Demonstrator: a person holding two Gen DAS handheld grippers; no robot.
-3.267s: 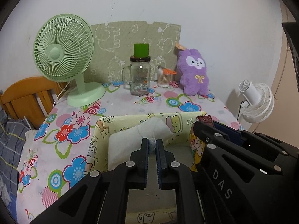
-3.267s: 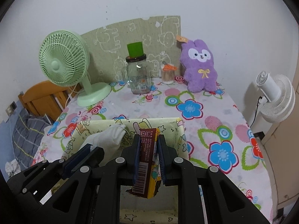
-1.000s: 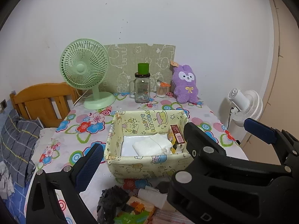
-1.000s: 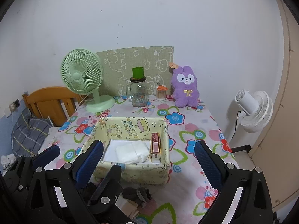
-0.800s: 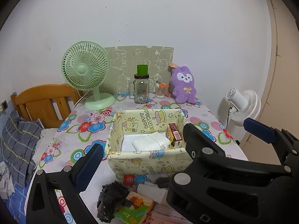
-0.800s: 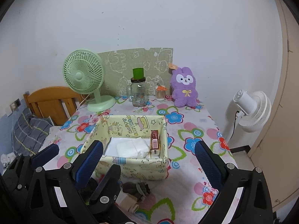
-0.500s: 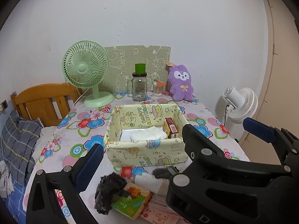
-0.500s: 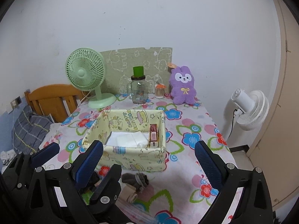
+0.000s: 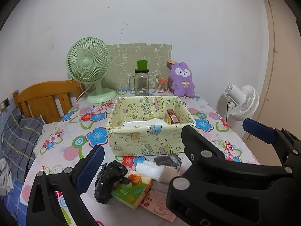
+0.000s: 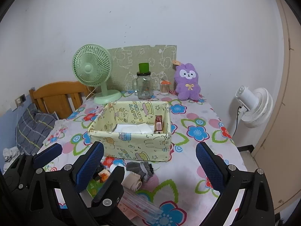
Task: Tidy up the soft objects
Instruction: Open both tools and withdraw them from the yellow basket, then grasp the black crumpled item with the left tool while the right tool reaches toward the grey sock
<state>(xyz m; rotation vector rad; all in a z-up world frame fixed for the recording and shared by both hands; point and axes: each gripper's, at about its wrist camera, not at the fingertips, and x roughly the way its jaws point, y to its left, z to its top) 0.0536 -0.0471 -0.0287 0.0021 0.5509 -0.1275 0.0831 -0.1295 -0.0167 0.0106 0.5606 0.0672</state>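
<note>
Both grippers held back from the table, spread wide, nothing in either. Left gripper [image 9: 173, 162]: only its left pad is plainly visible; the right gripper's black body blocks the lower right of that view. Right gripper [image 10: 149, 163]: both blue pads visible, wide gap.

Ahead of both: yellow fabric basket [image 10: 131, 146], open top, upright walls. Inside, white folded cloth [image 10: 134, 128] on the floor, red-brown packet [image 10: 158, 125] standing against the right wall.

Between grippers and basket, close to the near table edge: grey socks [image 10: 140, 168], beige roll [image 10: 131, 181], black crumpled bag [image 9: 108, 179], green booklet [image 9: 131, 190], all bunched and touching. Clear plastic sleeve [image 10: 141, 204] lies closest to the right gripper.

Open tablecloth [image 10: 197, 150] right of the basket, free out to the table edge. Behind basket, near the wall: green fan [image 10: 92, 69], glass jar [image 10: 144, 86], purple plush [image 10: 187, 82]. White fan [image 10: 255, 105] off the right edge; wooden chair [image 10: 58, 94] off the left.
</note>
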